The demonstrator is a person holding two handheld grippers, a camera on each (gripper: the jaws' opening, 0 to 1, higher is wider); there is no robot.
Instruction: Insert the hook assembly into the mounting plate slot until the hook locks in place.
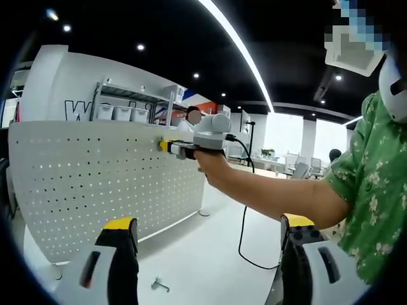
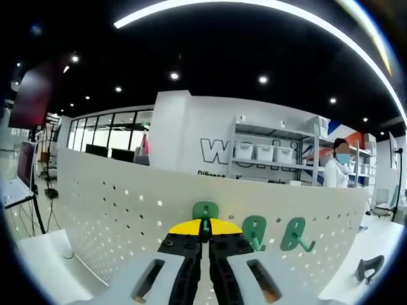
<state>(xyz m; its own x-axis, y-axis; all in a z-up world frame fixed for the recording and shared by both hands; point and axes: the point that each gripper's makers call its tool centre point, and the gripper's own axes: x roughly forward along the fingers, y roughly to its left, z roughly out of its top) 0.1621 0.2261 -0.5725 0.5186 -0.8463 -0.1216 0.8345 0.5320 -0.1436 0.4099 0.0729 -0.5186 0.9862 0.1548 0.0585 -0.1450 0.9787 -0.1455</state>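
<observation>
Jaws of the right gripper (image 2: 205,244) pinch a green hook (image 2: 205,213) against the white pegboard (image 2: 108,203) at lower centre, two more green hooks (image 2: 276,234) to its right. Left gripper (image 1: 206,244) is spread wide, holding nothing, at the frame bottom.

The left gripper view stands back, facing the pegboard (image 1: 95,178) obliquely — table (image 1: 203,267) below. The right gripper view faces it close up. Both share the pegboard.

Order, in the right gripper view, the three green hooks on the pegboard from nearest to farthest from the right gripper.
1. Held green hook, between the right gripper's jaw tips.
2. Middle green hook, just to the right on the pegboard.
3. Far green hook, farther right.
</observation>
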